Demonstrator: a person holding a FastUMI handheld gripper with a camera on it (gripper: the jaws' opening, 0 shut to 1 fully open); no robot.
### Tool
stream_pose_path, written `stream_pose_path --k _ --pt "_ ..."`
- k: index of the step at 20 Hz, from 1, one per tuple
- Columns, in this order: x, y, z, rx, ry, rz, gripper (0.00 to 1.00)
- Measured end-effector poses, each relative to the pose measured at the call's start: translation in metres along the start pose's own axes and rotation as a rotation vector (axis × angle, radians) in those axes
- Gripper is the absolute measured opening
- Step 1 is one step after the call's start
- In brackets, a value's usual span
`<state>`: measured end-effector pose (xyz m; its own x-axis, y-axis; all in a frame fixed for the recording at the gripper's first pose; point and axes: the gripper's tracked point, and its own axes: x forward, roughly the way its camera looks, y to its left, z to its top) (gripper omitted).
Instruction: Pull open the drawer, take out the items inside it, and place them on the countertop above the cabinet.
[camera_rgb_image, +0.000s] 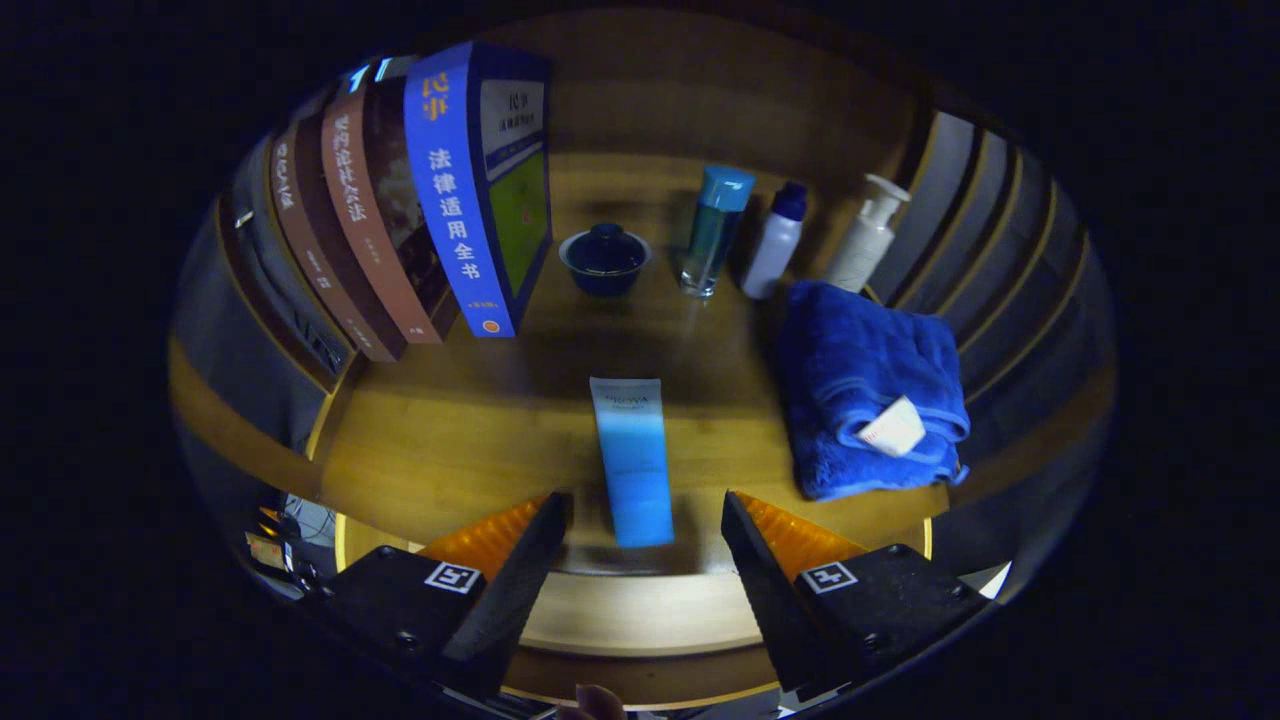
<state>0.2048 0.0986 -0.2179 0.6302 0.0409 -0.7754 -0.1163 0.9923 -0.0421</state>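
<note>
One tube (632, 460) — seemingly untouched, gripper (645, 510) open-fingered

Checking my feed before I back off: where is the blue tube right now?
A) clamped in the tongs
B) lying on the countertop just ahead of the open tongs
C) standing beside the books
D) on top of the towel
B: the tube lies flat on the countertop, free of the open tongs.
</note>
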Motion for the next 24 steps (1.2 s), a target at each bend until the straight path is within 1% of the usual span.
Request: stream_pose_path --k 3,7,10,12,14,17,21,24 --pt "-0.038 -0.004 -0.003 -0.004 -0.172 -0.015 0.99" --pt "-0.094 -0.017 -0.009 -0.024 -0.4 -0.08 1.0" --pt "-0.147 -0.014 -0.013 0.014 -0.603 -0.054 0.99" --pt "-0.172 -0.013 -0.024 0.044 -0.702 -0.023 0.99" --pt "-0.188 -0.01 -0.053 0.052 -0.74 0.0 0.99" --pt "-0.188 -0.002 -0.099 0.067 -0.752 0.046 0.99" --pt "-0.158 -0.012 -0.16 0.091 -0.71 0.031 0.99" --pt "-0.141 -0.011 -0.192 0.105 -0.692 0.055 0.99"
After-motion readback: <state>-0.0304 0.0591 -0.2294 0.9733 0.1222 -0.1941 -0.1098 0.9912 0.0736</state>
